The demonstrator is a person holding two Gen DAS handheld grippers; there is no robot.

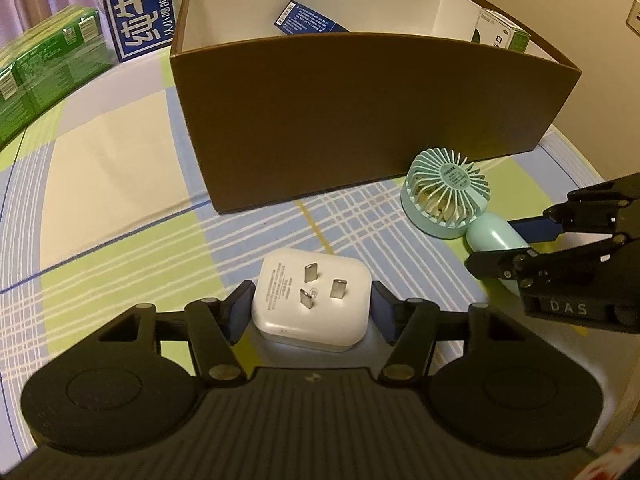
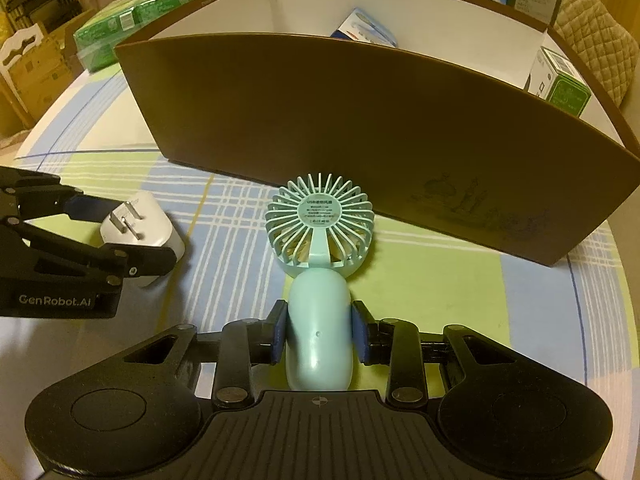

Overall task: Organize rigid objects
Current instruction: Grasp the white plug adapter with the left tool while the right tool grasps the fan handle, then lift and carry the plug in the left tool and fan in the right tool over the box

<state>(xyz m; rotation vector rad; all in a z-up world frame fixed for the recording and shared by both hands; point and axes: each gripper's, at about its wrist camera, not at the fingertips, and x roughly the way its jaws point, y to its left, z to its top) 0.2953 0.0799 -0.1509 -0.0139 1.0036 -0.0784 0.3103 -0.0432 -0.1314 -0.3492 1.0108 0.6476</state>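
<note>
A white plug adapter (image 1: 310, 304) with three metal prongs lies on the checked tablecloth. My left gripper (image 1: 310, 308) is shut on its two sides; it also shows in the right wrist view (image 2: 140, 228). A mint green handheld fan (image 2: 318, 248) lies on the cloth, head toward the box. My right gripper (image 2: 318, 332) is shut on its handle; the fan also shows in the left wrist view (image 1: 448, 196). A large brown open box (image 1: 360, 112) stands just beyond both, holding a blue box (image 1: 308, 20) and a green and white carton (image 1: 504, 34).
Green packs (image 1: 44, 68) and a blue and white carton (image 1: 136, 4) stand at the far left of the table. The round table's edge (image 2: 624, 280) curves close on the right. A quilted chair back (image 2: 596, 28) is behind the brown box (image 2: 360, 128).
</note>
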